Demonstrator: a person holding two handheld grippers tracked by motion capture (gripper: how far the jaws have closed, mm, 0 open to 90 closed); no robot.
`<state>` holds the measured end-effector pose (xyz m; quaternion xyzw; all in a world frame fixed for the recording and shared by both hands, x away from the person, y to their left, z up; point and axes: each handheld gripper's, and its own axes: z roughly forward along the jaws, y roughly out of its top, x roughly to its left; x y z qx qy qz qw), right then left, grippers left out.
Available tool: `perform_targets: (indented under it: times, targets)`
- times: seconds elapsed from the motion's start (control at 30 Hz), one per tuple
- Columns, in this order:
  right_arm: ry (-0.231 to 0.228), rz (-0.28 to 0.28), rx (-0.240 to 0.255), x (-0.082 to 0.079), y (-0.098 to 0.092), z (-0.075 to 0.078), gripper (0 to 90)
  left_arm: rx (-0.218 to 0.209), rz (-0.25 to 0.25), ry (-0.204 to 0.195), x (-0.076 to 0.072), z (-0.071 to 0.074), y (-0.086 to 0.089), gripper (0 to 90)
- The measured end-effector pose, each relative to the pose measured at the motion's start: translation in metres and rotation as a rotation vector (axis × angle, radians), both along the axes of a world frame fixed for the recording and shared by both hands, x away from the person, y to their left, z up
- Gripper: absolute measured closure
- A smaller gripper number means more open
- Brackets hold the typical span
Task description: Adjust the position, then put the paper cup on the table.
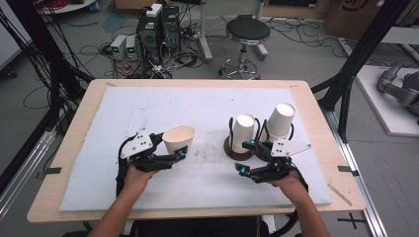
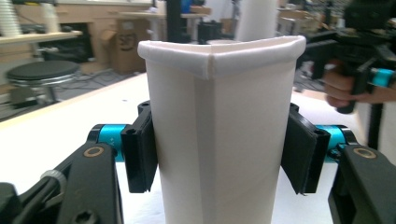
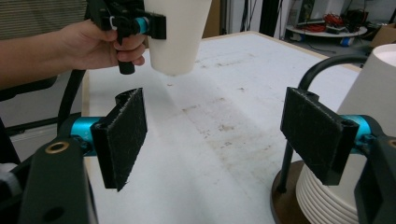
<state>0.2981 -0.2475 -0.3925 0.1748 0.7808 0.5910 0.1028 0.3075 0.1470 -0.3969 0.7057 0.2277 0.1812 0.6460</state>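
From the high view, the left claw (image 1: 170,148) is gripping a white paper cup (image 1: 179,139) and holding it above the white-covered counter (image 1: 148,113), well to the left of the cup rack (image 1: 236,147). The cup is tilting, its mouth facing up and away from the person. The rack is carrying two stacks of inverted cups (image 1: 243,132), one on each post. The right claw (image 1: 247,157) is hovering just in front of the rack, its jaws spread with nothing between them. A black stool (image 1: 247,30) is standing on the floor beyond the counter.

In the left gripper view, the left claw (image 2: 219,154) is pressing both pads against the sides of the cup (image 2: 219,140), whose rim is buckling into a corner at the front.

In the right gripper view, the right claw (image 3: 219,133) is standing wide open and empty over the counter (image 3: 224,93), with the rack (image 3: 285,200) and its cups (image 3: 327,196) just to the right. The left hand (image 3: 93,44) is holding the cup (image 3: 177,32) in the air, well away from the rack.
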Motion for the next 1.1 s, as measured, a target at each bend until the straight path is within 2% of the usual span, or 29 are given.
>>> perform_targets:
  times: [0.2, 0.4, 0.57, 0.67, 0.93, 1.1]
  targets:
    - [0.007, -0.016, 0.023, 0.001, -0.004, -0.001, 22.0, -0.007, 0.04, -0.002, 0.0, 0.001, 0.009, 37.6]
    - [-0.008, -0.02, 0.018, 0.0, -0.005, 0.001, 22.0, -0.013, 0.053, -0.023, -0.001, 0.005, 0.011, 37.6]
    - [-0.004, -0.023, 0.016, -0.001, -0.007, 0.001, 21.9, -0.018, 0.063, -0.033, 0.0, 0.005, 0.013, 37.6]
    - [-0.005, -0.032, 0.015, -0.001, -0.009, 0.0, 22.0, -0.031, 0.092, -0.031, 0.003, 0.004, 0.016, 37.6]
    - [-0.006, -0.039, 0.004, -0.001, -0.011, 0.001, 22.0, -0.03, 0.19, -0.02, 0.011, -0.004, 0.032, 37.6]
    - [-0.006, -0.033, 0.002, -0.001, -0.011, -0.001, 22.0, -0.043, 0.244, -0.031, 0.018, -0.002, 0.039, 37.3]
